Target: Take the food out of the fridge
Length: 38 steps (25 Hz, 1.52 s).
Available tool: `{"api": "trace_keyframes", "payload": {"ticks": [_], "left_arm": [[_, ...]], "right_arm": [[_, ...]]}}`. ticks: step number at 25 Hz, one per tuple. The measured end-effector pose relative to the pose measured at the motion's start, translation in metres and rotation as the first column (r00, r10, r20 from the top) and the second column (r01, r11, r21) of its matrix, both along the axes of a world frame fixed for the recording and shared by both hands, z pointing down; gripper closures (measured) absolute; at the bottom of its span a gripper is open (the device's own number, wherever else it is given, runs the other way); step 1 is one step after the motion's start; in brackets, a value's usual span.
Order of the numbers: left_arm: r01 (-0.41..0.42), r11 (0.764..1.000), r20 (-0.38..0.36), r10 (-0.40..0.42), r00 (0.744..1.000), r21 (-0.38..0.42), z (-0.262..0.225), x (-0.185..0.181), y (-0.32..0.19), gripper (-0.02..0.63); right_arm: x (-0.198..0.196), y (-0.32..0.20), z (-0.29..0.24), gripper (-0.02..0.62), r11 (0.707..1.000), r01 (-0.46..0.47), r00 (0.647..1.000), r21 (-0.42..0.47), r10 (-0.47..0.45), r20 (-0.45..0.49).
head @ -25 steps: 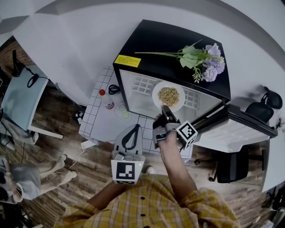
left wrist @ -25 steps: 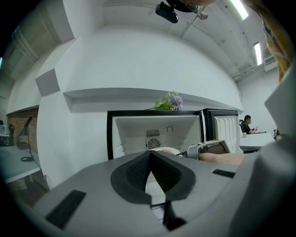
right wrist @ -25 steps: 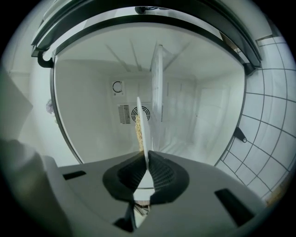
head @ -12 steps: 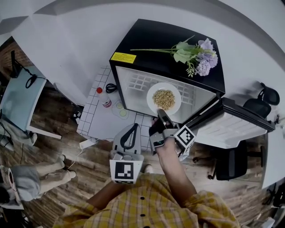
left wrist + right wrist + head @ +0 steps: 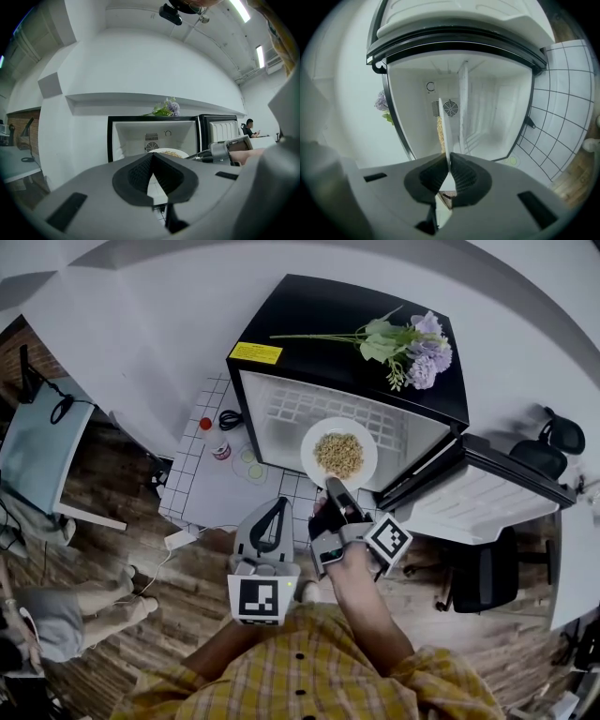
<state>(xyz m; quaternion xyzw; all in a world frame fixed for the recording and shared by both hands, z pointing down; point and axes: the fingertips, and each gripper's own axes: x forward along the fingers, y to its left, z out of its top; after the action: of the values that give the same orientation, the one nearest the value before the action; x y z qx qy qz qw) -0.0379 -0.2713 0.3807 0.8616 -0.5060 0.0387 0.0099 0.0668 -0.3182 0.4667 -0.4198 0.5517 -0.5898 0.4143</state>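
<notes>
A white plate (image 5: pixel 315 441) of pale grain food (image 5: pixel 338 454) hangs level at the mouth of the open black fridge (image 5: pixel 347 324). My right gripper (image 5: pixel 331 486) is shut on the plate's near rim. In the right gripper view the plate (image 5: pixel 444 131) shows edge-on between that gripper's (image 5: pixel 449 161) pads, with the white fridge interior (image 5: pixel 487 117) behind it. My left gripper (image 5: pixel 277 505) hangs lower left of the plate, shut and empty. In the left gripper view its (image 5: pixel 152 155) tips touch, and the plate (image 5: pixel 171 152) shows past them.
The fridge door (image 5: pixel 487 498) stands swung open to the right. Purple flowers (image 5: pixel 403 338) lie on the fridge top. A red-capped bottle (image 5: pixel 208 425) and a black cable (image 5: pixel 230 418) sit on the white tiled surface at left. An office chair (image 5: pixel 553 451) stands at right.
My right gripper has drawn the plate back out of the fridge, toward me and a little up. The left gripper has stayed where it was.
</notes>
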Motion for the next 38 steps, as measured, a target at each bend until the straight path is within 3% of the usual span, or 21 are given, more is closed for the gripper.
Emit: {"api": "trace_keyframes", "payload": {"ticks": [24,38], "left_arm": [[0.008,1.0,-0.025,-0.007,1.0,0.003,-0.005,0.006,0.021,0.598],[-0.006,1.0,-0.006,0.006,1.0,-0.006,0.0,0.013,0.027,0.598]], "right_arm": [[-0.012,0.065,-0.005,0.577,0.995,0.096,0.995,-0.015,-0.096,0.036],[-0.011,0.084,-0.004,0.577,0.994,0.103,0.993,-0.029,-0.101,0.065]]}}
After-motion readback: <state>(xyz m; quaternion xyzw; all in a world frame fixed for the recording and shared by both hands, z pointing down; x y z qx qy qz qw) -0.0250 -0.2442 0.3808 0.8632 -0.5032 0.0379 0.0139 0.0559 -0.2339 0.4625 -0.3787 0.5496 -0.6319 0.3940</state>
